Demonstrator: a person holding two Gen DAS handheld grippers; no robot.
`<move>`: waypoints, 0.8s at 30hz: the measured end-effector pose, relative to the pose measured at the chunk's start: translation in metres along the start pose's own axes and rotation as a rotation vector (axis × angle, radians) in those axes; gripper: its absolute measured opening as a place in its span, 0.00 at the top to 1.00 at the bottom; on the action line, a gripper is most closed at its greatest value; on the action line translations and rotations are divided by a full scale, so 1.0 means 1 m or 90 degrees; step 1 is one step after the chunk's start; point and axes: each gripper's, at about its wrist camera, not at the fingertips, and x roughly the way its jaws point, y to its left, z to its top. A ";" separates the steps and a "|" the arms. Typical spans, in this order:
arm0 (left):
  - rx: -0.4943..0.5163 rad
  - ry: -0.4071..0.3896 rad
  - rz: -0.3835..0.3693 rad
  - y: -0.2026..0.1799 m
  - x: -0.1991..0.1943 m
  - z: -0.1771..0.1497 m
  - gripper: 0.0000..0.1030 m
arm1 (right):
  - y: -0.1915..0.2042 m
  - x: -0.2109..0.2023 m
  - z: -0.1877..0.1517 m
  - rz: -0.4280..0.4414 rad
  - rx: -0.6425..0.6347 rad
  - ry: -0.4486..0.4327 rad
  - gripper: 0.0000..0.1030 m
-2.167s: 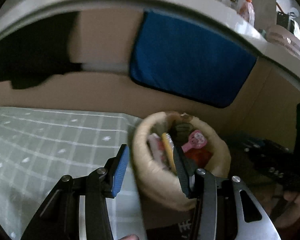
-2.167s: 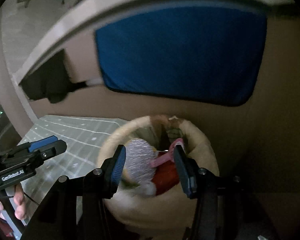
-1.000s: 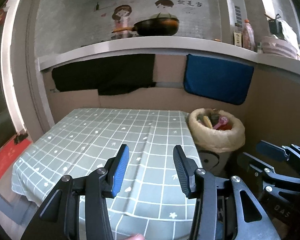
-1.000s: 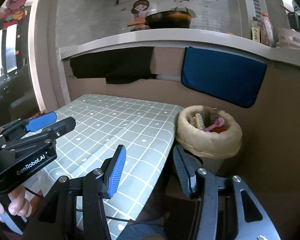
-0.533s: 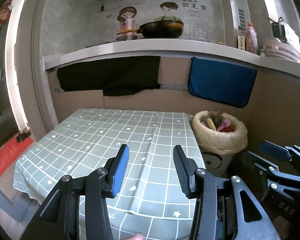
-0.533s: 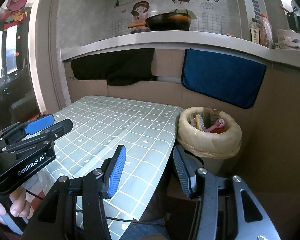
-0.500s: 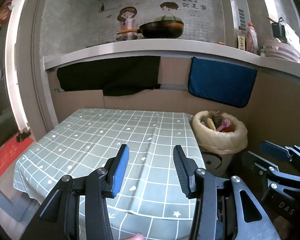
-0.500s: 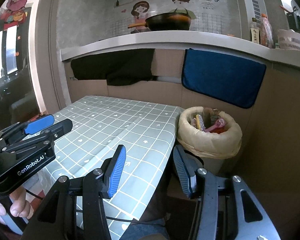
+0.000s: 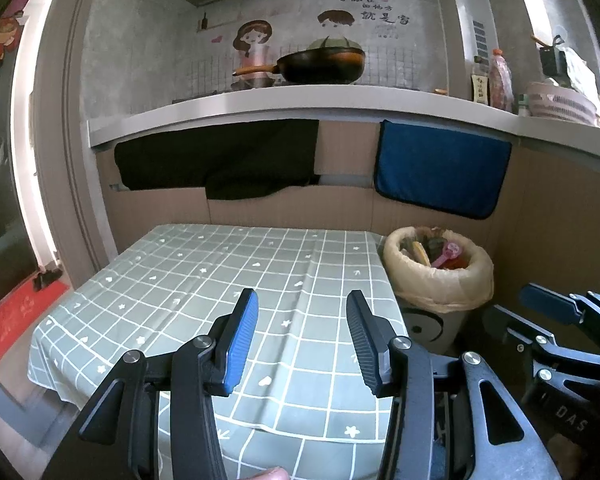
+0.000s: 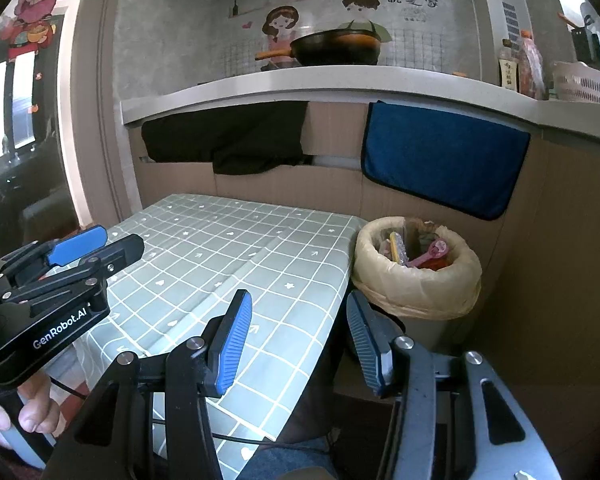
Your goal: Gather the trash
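Observation:
A waste bin (image 9: 440, 292) lined with a pale plastic bag stands on the floor at the table's right end, also in the right wrist view as the bin (image 10: 420, 288). Inside it lie several pieces of trash (image 10: 420, 254), among them a pink wrapper and a yellow-edged piece. My left gripper (image 9: 300, 304) hovers open over the near half of the table (image 9: 204, 280), nothing between its jaws. My right gripper (image 10: 298, 304) is open too, over the table's right edge, well short of the bin. Each gripper shows at the edge of the other's view.
The table (image 10: 220, 248) carries a grey-green checked cloth with nothing on it. Behind it a counter (image 9: 300, 104) holds a black pan (image 9: 320, 64); a black cloth (image 9: 220, 160) and a blue towel (image 9: 440, 176) hang below. A hand (image 10: 8, 412) holds the left gripper's handle.
Both grippers pulled back from directly over the bin to a spot in front of the table. The silvery piece seen between the right jaws is gone. Over the last half second nothing moves.

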 end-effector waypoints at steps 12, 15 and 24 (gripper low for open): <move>0.001 -0.001 0.000 -0.006 -0.001 0.000 0.54 | 0.000 -0.004 0.000 -0.004 0.006 -0.005 0.54; 0.004 0.001 -0.002 -0.006 0.000 0.000 0.54 | 0.000 -0.005 0.001 -0.007 0.011 -0.006 0.54; 0.006 0.002 -0.005 -0.007 0.000 0.000 0.54 | -0.002 -0.006 0.002 -0.012 0.016 -0.007 0.54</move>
